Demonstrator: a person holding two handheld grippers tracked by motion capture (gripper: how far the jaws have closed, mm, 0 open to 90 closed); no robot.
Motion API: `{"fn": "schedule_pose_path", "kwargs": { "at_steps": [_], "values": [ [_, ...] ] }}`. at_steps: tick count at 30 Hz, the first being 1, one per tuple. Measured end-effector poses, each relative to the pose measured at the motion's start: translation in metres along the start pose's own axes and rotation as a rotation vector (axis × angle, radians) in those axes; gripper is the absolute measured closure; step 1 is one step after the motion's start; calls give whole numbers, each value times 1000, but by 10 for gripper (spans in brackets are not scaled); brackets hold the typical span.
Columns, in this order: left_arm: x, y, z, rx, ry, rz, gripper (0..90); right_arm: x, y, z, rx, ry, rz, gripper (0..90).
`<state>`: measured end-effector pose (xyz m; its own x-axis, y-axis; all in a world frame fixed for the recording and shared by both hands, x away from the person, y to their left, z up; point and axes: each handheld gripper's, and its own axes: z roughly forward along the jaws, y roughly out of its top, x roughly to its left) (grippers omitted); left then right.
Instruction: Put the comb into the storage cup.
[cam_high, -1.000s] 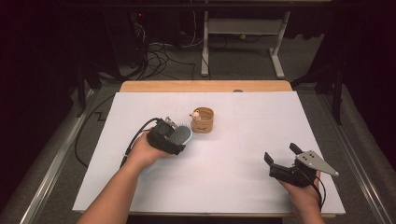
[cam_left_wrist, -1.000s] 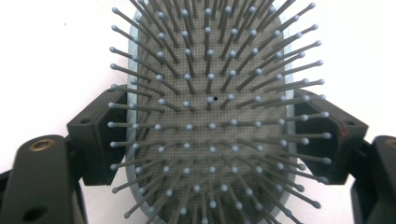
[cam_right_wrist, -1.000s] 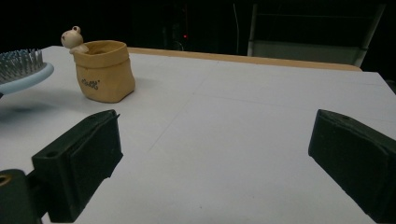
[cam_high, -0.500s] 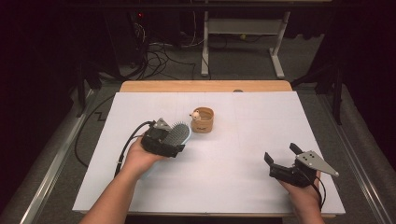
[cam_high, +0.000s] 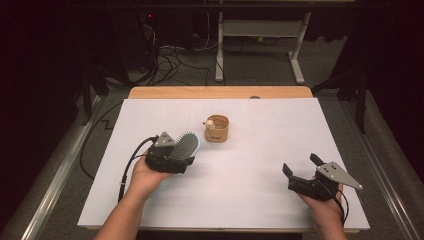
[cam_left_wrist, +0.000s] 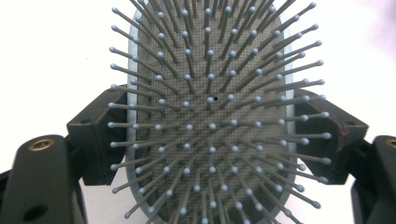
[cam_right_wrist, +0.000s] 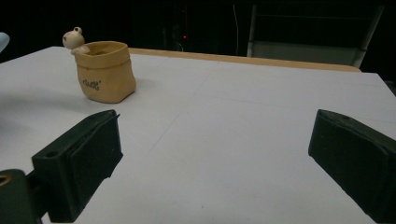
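Note:
A hairbrush (cam_high: 186, 145) with a pale blue frame and grey bristles is held between the jaws of my left gripper (cam_high: 176, 156), just above the white table at the left. In the left gripper view both black pads press on the sides of the brush head (cam_left_wrist: 212, 70), bristles facing the camera, with my left gripper (cam_left_wrist: 212, 126) shut on it. A tan sack-shaped pot (cam_high: 216, 128) with a small figure on its rim stands mid-table, to the right of the brush and beyond it. My right gripper (cam_high: 300, 163) rests at the near right, open and holding nothing. The pot (cam_right_wrist: 105, 72) stands far ahead of its left jaw.
The white sheet (cam_high: 250, 190) covers the table, and a wooden strip (cam_high: 220, 92) runs along its far edge. Beyond the table are a dark floor, cables and a desk frame (cam_high: 260, 35). A metal rail (cam_high: 55, 175) runs down the left side.
My left gripper has carried the hairbrush leftward and toward the near edge, away from the pot. The right gripper has stayed in place.

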<state>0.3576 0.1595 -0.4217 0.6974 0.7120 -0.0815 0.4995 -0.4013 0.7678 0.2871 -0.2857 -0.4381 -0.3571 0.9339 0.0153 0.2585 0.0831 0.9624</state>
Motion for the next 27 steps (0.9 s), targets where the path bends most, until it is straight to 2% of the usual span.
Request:
{"fn": "schedule_pose_path", "kwargs": {
  "at_steps": [6,14,18,23,27],
  "values": [
    [-2,-5,-7,-93,-10,-31,202,1,0,-1,-1,-3,-2,35],
    [-3,-6,-17,-164,11,-22,202,2,1,0,-1,-1,-4,35],
    [-4,-9,-22,-215,7,-29,202,3,1,-1,-1,-3,-6,34],
    [-7,-12,-28,-282,21,-35,202,4,1,-1,-1,-4,-4,34],
    [-9,-12,-29,-304,22,-38,202,3,1,-1,-1,-2,-3,34]
  ]
}}
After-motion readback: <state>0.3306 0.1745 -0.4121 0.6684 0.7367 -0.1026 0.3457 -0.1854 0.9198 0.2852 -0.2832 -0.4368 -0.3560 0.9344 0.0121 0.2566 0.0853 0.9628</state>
